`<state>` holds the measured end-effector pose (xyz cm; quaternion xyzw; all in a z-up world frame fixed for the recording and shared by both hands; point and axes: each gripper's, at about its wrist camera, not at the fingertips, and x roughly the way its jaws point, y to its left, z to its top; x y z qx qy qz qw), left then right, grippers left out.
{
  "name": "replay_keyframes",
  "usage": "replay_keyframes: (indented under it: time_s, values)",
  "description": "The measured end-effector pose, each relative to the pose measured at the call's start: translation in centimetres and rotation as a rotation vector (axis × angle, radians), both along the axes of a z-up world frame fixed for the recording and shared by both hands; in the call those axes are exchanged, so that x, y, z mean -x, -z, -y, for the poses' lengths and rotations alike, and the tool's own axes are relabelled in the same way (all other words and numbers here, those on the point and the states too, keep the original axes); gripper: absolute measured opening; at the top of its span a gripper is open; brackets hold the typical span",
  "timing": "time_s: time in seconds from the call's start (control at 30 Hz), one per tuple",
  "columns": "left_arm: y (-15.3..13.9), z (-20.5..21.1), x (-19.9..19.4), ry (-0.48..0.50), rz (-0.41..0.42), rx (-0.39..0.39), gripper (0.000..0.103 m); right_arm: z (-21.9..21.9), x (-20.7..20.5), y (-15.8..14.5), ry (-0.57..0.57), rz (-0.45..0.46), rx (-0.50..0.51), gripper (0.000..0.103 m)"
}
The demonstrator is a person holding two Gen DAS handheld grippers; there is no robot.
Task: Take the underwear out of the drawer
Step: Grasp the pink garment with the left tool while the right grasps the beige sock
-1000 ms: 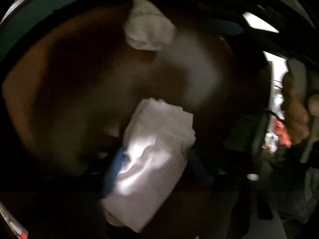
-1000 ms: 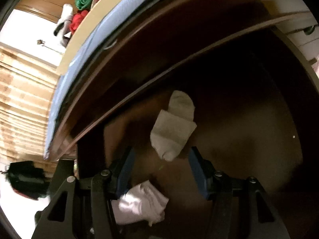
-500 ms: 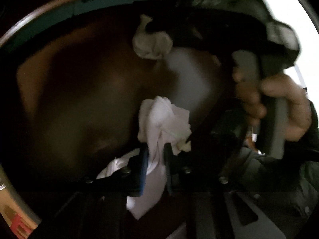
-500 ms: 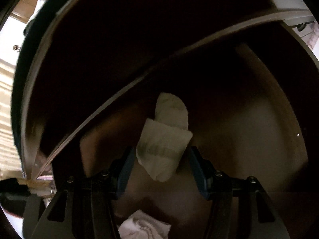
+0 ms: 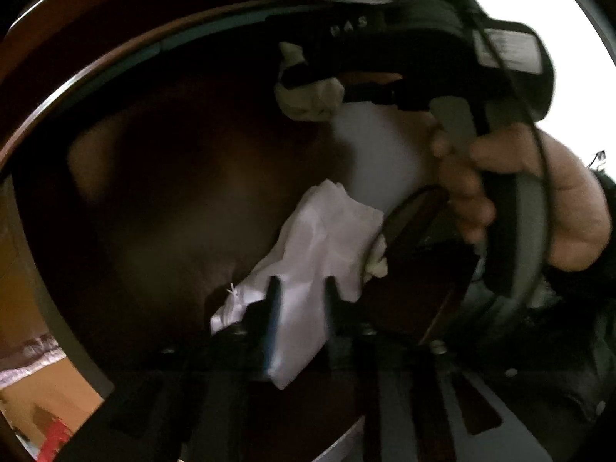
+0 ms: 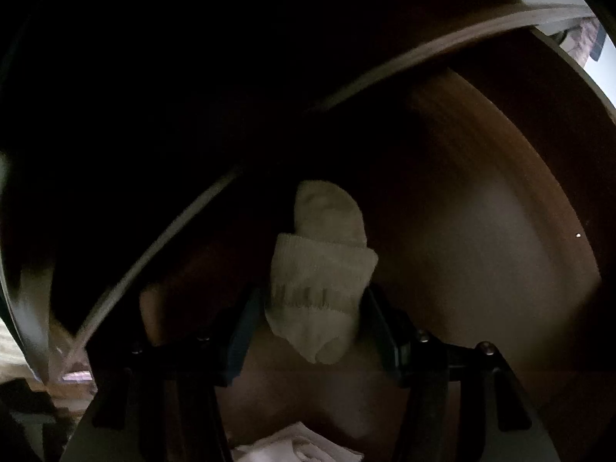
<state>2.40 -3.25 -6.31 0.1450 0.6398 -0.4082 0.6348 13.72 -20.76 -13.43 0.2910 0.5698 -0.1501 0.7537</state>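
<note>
One drawer [image 6: 500, 211]: one white cloth [image 5: 327, 238], one sock [image 6: 319, 269] at its 12 o'clock. Left gripper [image 5: 300, 288] fingers opening, cloth between them. Right gripper [image 6: 312, 308] fingers closing around the sock.

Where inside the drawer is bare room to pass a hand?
The drawer floor is bare right of the folded sock, out to the curved side wall. It is crowded near the middle: the right gripper, closing, straddles the sock, and the left gripper has the white cloth between its opening fingers.
</note>
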Motion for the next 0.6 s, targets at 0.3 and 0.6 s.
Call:
replay_keyframes:
  time_s: [0.3, 0.6]
  values:
    - [1.8, 1.4, -0.9, 0.083, -0.058, -0.085, 0.069, 2.3, 0.1, 1.8, -0.159, -0.164, -0.063, 0.041]
    - [3.8, 4.1, -0.8, 0.114, -0.136, -0.158, 0.078, 2.0, 1.3, 2.4, -0.385, -0.246, -0.069, 0.041]
